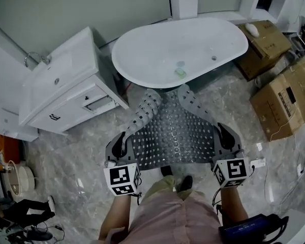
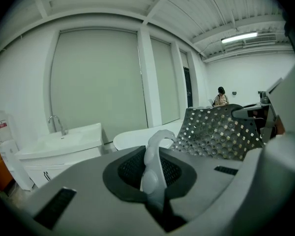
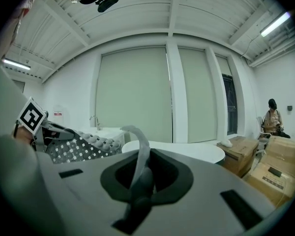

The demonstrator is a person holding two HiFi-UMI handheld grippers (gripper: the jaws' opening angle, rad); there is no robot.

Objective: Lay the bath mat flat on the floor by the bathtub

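Nearest the person's shoes, the left gripper (image 1: 123,142) and right gripper (image 1: 224,136) each hold one near corner of the bath mat (image 1: 175,136). In both gripper views the fingers (image 2: 78,195) are pressed together on a thin fold of the mat's edge. The mat (clear, dotted with suction cups) spreads out between them over the marble floor (image 1: 71,151). It reaches toward the bathtub (image 1: 244,40), so it is already in the right place and facing the right way. It does not lie flat, though: the held edge is raised, and the two far corners curl up just short of the tub. I cannot tell whether the middle touches the floor. What looks left is to lower the near edge, flatten those far curls and let go.
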